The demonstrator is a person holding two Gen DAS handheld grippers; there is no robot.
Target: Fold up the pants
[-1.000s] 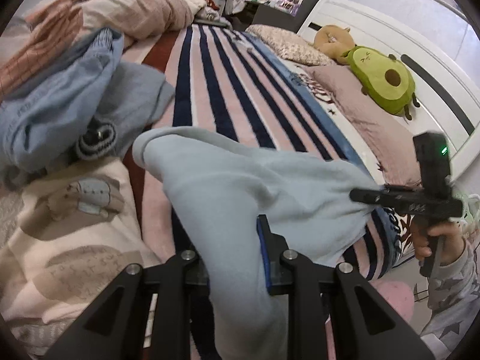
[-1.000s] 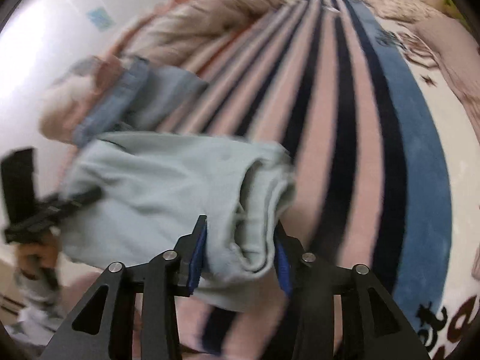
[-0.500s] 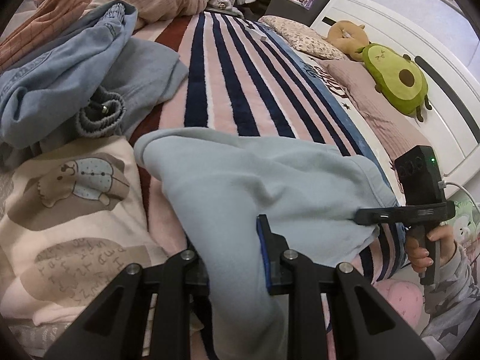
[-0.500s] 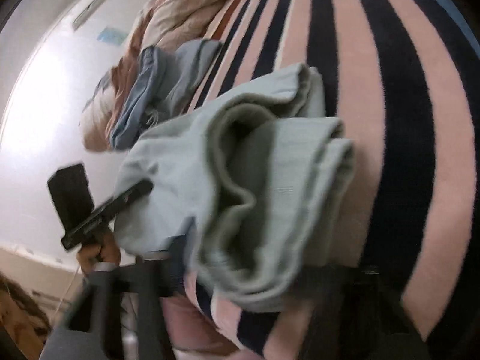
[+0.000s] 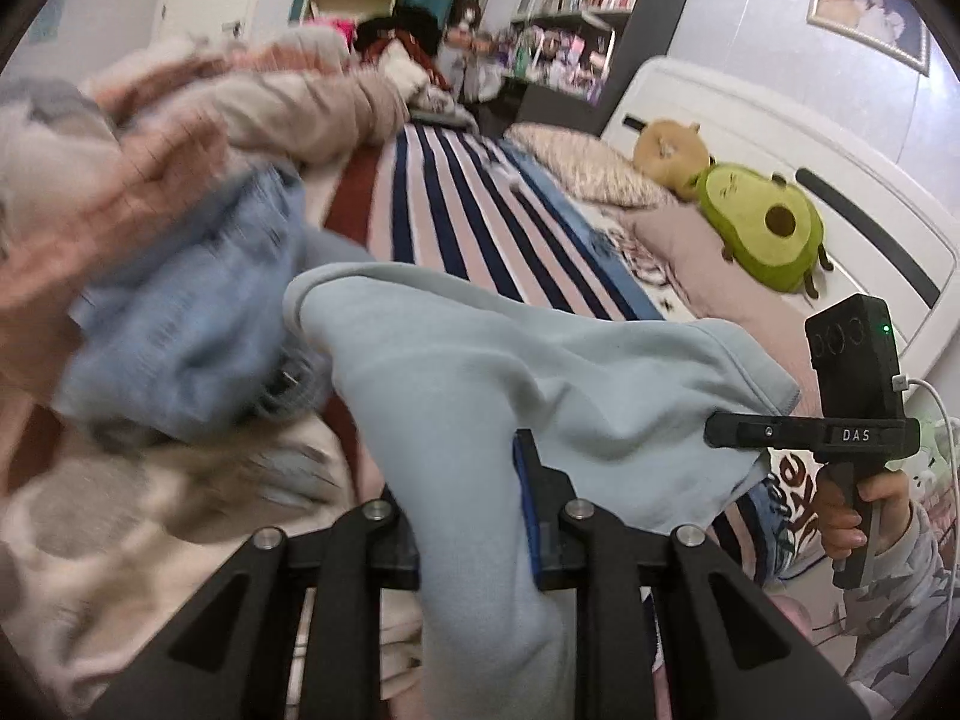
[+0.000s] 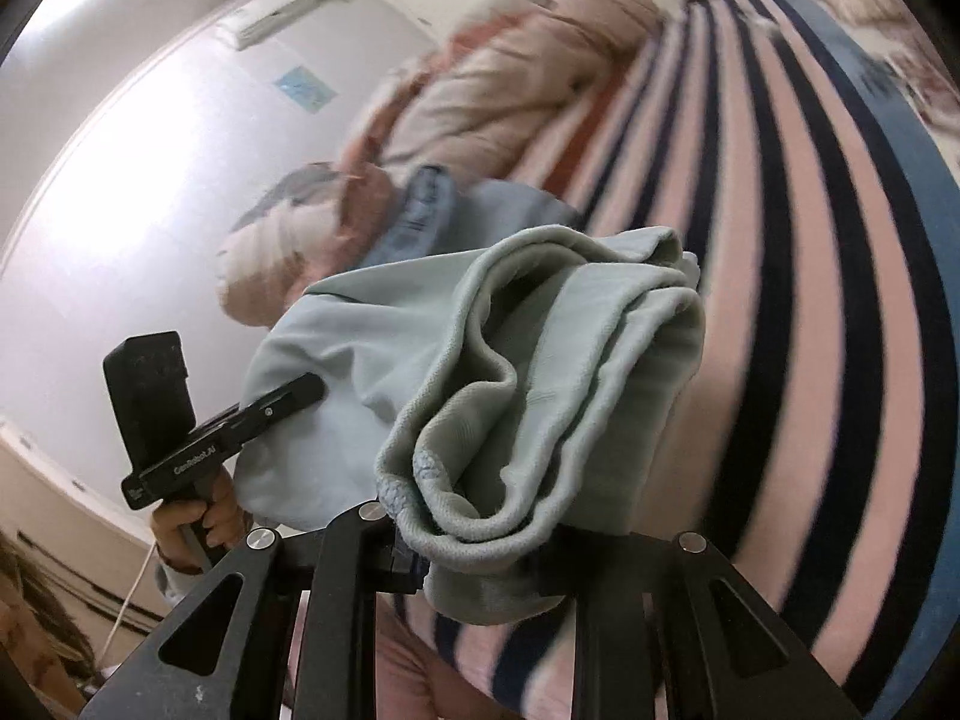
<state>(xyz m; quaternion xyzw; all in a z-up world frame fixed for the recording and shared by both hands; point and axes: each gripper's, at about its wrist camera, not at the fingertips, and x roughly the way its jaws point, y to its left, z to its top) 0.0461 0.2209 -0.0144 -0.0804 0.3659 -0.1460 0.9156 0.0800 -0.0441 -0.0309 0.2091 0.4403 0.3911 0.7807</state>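
- Both tools first: my left gripper (image 5: 474,510) has its jaws drawn narrow and pinches a fold of the pale blue, soft fleece pants (image 5: 528,372); the cloth runs up between the blue pads and drapes off below them.
- My right gripper (image 6: 474,552) is closing its jaws, and a thick bunch of the same pants (image 6: 540,384) sits between them, several layers stacked with a stitched hem showing at the near edge. From the left wrist view I see that gripper (image 5: 726,429) biting the far corner of the cloth, with a hand (image 5: 864,510) on its handle.
- Taking the pink-and-navy striped blanket (image 5: 468,210) as my landmark: the pants hang above its near end, stretched between the two grippers and apparently clear of it. A heap of blue and pink clothes (image 5: 174,300) lies beside the blanket's left edge, and a green avocado-shaped plush toy (image 5: 762,234) rests beyond its right edge, near the white headboard (image 5: 870,228).
- Handling, as I judge it: the garment is light, limp and thick, so it sags wherever it is unsupported, and it will not hold a crease unless pressed.
- Fleece grips the pads well, so slipping seems unlikely; the risk is layers sliding apart in the bunched right-hand hold.
- I would hold at the hems and waistband corners, keeping the span taut.
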